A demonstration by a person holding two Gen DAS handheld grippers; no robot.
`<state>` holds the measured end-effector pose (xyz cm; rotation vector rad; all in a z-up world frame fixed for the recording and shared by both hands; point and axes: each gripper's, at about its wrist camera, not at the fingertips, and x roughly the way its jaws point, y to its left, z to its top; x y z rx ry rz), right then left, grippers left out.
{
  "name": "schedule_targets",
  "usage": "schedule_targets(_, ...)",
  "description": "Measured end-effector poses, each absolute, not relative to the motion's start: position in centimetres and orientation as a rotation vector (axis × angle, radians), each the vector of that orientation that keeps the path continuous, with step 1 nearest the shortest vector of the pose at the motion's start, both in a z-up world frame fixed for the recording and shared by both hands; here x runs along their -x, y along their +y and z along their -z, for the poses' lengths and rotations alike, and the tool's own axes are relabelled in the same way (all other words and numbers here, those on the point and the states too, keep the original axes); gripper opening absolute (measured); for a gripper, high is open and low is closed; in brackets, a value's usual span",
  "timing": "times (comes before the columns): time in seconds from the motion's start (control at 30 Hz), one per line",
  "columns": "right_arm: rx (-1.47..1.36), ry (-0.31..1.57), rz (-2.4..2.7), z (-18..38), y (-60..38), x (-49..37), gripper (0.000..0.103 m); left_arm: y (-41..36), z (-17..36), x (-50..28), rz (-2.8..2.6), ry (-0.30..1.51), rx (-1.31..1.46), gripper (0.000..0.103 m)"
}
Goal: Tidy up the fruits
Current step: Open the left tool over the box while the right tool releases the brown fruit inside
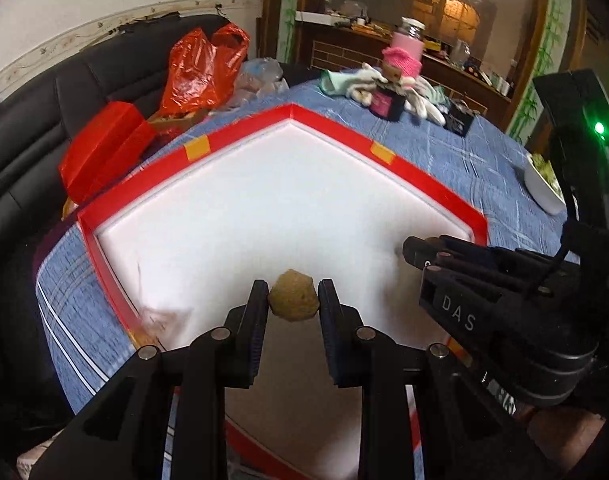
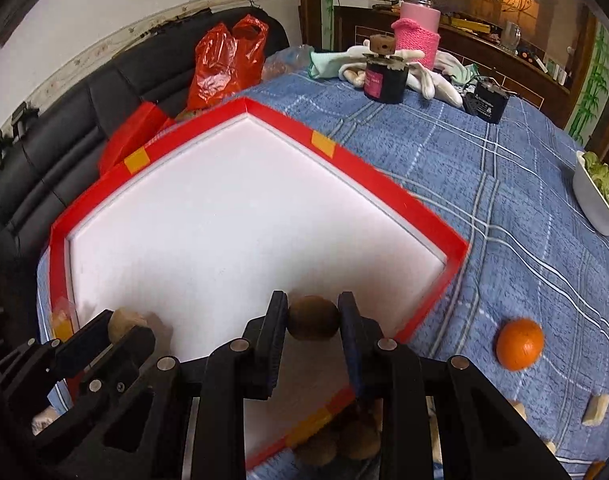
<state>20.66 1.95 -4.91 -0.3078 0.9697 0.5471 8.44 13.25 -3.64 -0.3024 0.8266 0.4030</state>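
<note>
Your left tool [image 1: 292, 294] pinches a small, bumpy tan-brown fruit [image 1: 292, 295] between its black pads, above the white foam floor of the red-rimmed tray [image 1: 424, 182]. Your right tool [image 1: 414, 254] reaches in from its right, over the same tray.

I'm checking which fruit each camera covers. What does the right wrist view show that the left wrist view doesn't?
Only the right wrist view: an orange on the blue cloth beside the tray, brown fruits below the tray's edge, and the dark brown fruit in the right gripper.

Only the left wrist view: the right gripper's side, with a green light.

Both: the red-rimmed white tray, the left gripper holding a tan fruit, and the red bag.
</note>
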Motion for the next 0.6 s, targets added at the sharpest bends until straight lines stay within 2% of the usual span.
schedule_targets(0.33,0.293,0.978,-0.553,5.4,4.0,-21.6,0.027,15.7,4.3,-9.5,-0.438,0.843,0.349,0.024)
schedule_targets(0.37,0.293,0.979,-0.551,5.5,4.0,-21.6,0.027,15.8,4.4,-9.6,-0.436,0.853,0.363,0.029)
schedule_targets(0.4,0.295,0.982,-0.547,5.6,3.9,-21.6,0.033,15.9,4.5,-9.7,-0.443,0.870,0.368,0.045)
schedule_targets(0.43,0.290,0.982,-0.546,5.5,3.8,-21.6,0.041,16.0,4.6,-9.6,-0.459,0.875,0.369,0.051)
schedule_targets(0.47,0.284,0.978,-0.543,5.4,3.5,-21.6,0.044,16.2,4.6,-9.5,-0.486,0.871,0.373,0.061)
schedule_targets(0.5,0.280,0.971,-0.529,5.2,3.2,-21.6,0.047,16.3,4.6,-9.3,-0.495,0.865,0.376,0.066)
schedule_targets(0.6,0.246,0.954,-0.516,4.5,2.0,-21.4,0.062,16.3,4.4,-9.0,-0.506,0.862,0.373,0.075)
